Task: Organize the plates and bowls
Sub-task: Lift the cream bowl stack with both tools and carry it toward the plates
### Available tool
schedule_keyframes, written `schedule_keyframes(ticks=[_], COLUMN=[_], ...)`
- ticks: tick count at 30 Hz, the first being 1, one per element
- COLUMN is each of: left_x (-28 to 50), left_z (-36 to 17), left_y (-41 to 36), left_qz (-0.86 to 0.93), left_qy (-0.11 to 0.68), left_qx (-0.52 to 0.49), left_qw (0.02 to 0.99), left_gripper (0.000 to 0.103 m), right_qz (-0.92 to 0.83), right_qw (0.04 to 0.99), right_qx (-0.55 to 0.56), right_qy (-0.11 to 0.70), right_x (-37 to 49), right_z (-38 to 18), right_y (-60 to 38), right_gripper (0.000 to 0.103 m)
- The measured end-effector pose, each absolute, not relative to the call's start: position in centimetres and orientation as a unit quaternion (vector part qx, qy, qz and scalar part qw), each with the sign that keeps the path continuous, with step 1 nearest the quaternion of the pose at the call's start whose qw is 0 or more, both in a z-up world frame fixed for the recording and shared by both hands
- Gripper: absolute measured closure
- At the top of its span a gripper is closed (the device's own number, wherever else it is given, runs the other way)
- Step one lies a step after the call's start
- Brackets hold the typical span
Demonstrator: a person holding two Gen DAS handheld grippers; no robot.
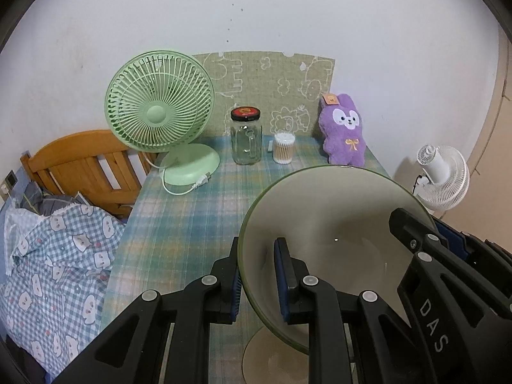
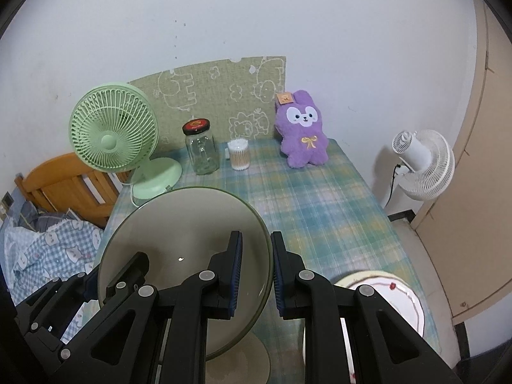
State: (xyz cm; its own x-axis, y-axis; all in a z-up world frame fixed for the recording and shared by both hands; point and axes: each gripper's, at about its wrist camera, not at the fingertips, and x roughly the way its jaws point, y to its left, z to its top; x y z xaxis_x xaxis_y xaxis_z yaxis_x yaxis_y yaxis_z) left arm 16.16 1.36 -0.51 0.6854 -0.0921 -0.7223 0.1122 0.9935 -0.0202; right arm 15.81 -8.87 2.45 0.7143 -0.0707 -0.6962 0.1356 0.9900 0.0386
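I have the wide, shallow, grey-beige ceramic bowl with the olive-green rim (image 1: 326, 243) pinched from both sides. My left hand-held gripper (image 1: 259, 283) is clamped narrow on its left rim, low in the left wrist frame, one pad inside the wall and one outside. My right hand-held gripper (image 2: 256, 275) clamps the opposite rim the same way, lower centre of the right wrist frame.

The bowl hangs tilted above the blue-green plaid tabletop (image 2: 320, 198), its foot clear of the cloth as far as I can judge. Below it I see a beige disc (image 2: 243, 355), partly hidden; I cannot tell what it is. At lower right of the right wrist frame sits a white plate with a red-flower pattern (image 2: 400, 291), near the tabletop's edge.

To do this well I think both hands must travel together, so neither pad twists on the glazed rim. I'd level the bowl before lowering it. The grip is thin on a slick wall, so a slip looks like the main risk. Wherever it goes, I'd steer clear of the glass jar with the black and red lid (image 1: 245, 137) and the pale green desk fan (image 1: 160, 102) at the back.
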Motion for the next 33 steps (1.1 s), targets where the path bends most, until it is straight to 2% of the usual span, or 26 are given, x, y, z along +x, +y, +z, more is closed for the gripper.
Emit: schedule_keyframes(ticks=[33], left_x=[11.4], left_z=[-8.4], left_y=[2.4], left_qz=[-0.047], left_qy=[0.443], left_qx=[0.031], left_qw=[0.895], left_gripper=[0.087], right_qz=[-0.044], right_qw=[0.901], right_qx=[0.060], right_qy=[0.427], right_x=[10.8], right_z=[-6.5], right_y=[-8.3], right_gripper=[0.082])
